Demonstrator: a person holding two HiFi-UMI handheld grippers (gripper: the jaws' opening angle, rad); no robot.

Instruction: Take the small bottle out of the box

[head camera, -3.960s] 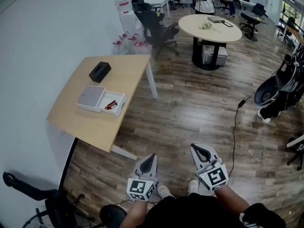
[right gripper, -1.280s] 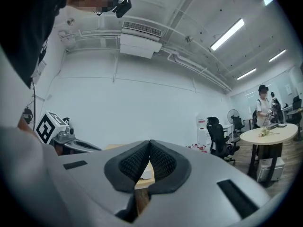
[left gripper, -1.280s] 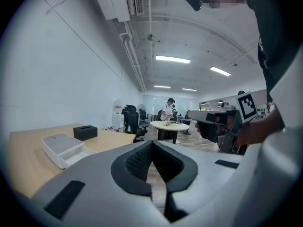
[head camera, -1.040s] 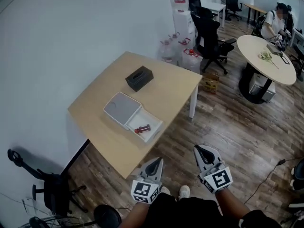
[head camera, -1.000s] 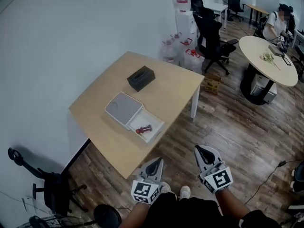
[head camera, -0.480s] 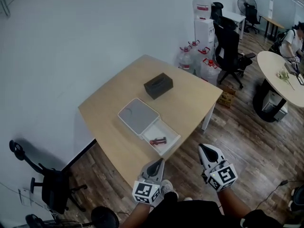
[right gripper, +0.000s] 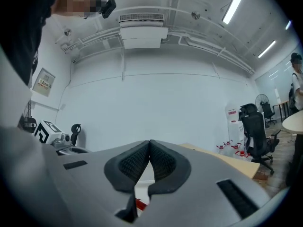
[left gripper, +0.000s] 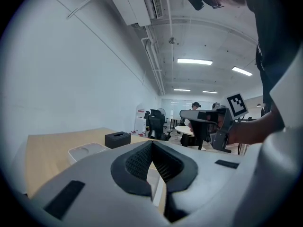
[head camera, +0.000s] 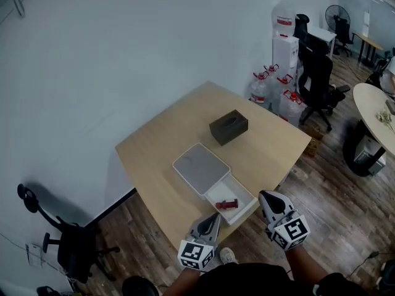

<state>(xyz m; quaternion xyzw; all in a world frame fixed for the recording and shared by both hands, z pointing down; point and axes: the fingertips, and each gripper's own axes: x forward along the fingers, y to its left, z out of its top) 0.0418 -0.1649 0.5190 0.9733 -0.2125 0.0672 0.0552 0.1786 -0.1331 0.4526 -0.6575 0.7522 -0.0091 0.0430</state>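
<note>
A small red bottle (head camera: pixel 228 204) lies in the open white drawer (head camera: pixel 245 197) of a flat white box (head camera: pixel 199 167) on the wooden table (head camera: pixel 179 140). A sliver of red bottle (right gripper: pixel 140 205) shows under the right jaws. In the head view my left gripper (head camera: pixel 211 220) hangs just off the table's near edge, short of the drawer; its jaws meet with nothing between them. My right gripper (head camera: pixel 268 200) floats to the right of the drawer, over the floor, also shut and empty. The left gripper view shows the box (left gripper: pixel 87 151) beyond the closed left gripper (left gripper: pixel 152 144).
A black tissue box (head camera: pixel 228 127) sits farther back on the table. Against the wall stand a water dispenser (head camera: pixel 285 39) and bottles (head camera: pixel 271 84), with black office chairs (head camera: pixel 318 79) beside them. A round table (head camera: pixel 376 113) is at right, a chair base (head camera: pixel 65 239) at lower left.
The view has closed in on the table; the box and drawer have slid toward me. Both grippers, still shut, now reach the table's near edge beside the drawer.
</note>
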